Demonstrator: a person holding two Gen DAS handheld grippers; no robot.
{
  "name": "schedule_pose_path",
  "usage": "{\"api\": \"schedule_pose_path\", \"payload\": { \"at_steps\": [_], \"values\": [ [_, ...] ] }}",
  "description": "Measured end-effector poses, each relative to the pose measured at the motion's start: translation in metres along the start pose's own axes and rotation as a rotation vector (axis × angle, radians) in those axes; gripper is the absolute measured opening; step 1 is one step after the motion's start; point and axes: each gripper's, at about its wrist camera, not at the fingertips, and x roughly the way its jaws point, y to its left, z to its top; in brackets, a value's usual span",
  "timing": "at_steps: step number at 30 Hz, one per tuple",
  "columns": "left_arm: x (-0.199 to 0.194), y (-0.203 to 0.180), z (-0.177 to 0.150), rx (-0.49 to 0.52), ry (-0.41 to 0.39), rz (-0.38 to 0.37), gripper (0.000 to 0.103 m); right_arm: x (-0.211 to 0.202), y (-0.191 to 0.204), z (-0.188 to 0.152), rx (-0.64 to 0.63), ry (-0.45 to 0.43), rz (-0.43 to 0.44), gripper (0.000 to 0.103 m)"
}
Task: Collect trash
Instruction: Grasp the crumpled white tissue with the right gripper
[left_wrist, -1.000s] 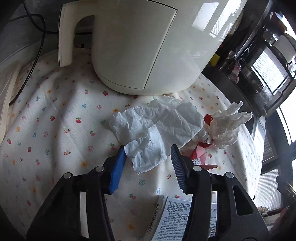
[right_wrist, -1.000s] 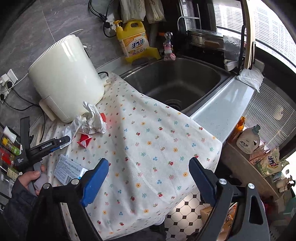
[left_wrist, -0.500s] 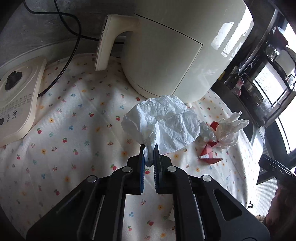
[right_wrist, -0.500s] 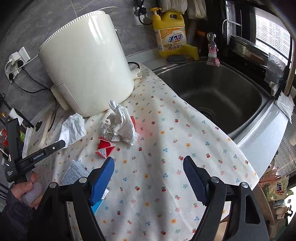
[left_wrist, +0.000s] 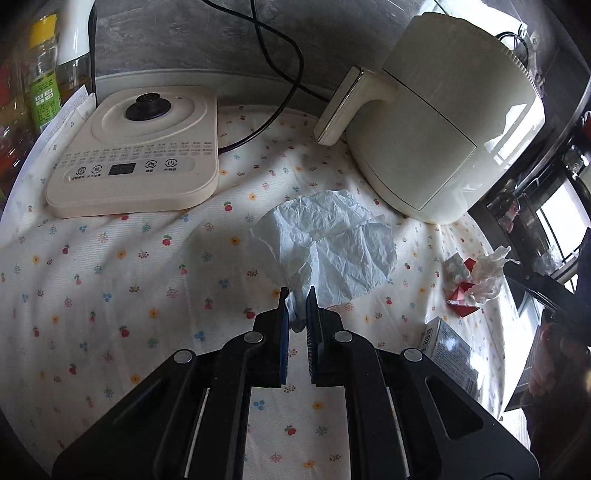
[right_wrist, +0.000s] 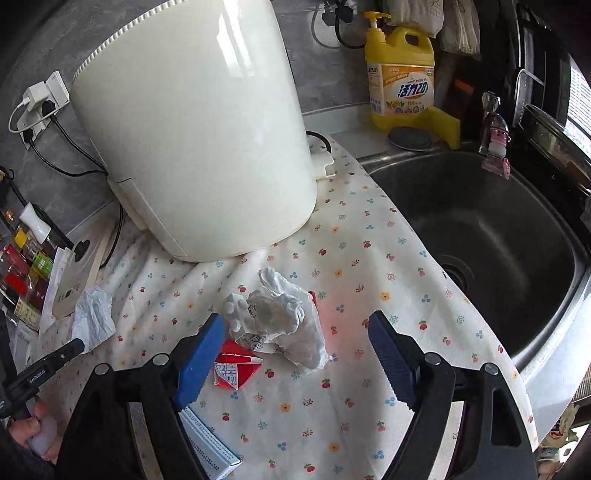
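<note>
Right wrist view is showing the right gripper (right_wrist: 295, 354) hanging over the wad (right_wrist: 284, 317) of crumpled tissue, jaws closing but not yet touching it; the wad is lying just ahead between them, its length running roughly across the gap. A red wrapper (right_wrist: 236, 369) is lying against the left pad. The left gripper (left_wrist: 297, 314) is pinching a tissue (left_wrist: 332, 247). The cooker (right_wrist: 192, 125) is crowding behind.
</note>
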Motion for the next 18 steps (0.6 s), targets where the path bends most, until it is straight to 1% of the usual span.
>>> {"api": "schedule_pose_path", "payload": {
  "at_steps": [1,2,3,4,7,10,18],
  "values": [
    [-0.003,0.002,-0.001,-0.005,-0.004,0.004,0.008,0.004,-0.001,0.0,0.002,0.015,0.013,0.044],
    [-0.006,0.003,-0.002,-0.008,-0.009,0.007,0.008,0.007,-0.001,0.0,-0.001,0.038,0.018,0.025],
    [-0.008,0.002,-0.002,-0.009,-0.012,0.009,0.008,0.006,-0.001,-0.001,-0.009,0.046,0.014,0.004],
    [-0.01,0.001,-0.003,-0.008,-0.016,0.008,0.008,0.003,-0.002,-0.004,-0.015,0.035,0.01,0.004],
    [-0.014,-0.01,-0.005,0.002,-0.024,-0.002,0.008,-0.014,-0.003,-0.013,-0.03,0.023,0.039,0.003],
    [-0.017,-0.027,-0.008,0.025,-0.028,-0.023,0.008,-0.035,-0.009,-0.025,-0.031,0.009,0.046,0.003],
    [-0.02,-0.098,-0.026,0.127,-0.017,-0.107,0.009,-0.106,-0.054,-0.067,0.039,-0.035,0.033,0.003]
  ]
}}
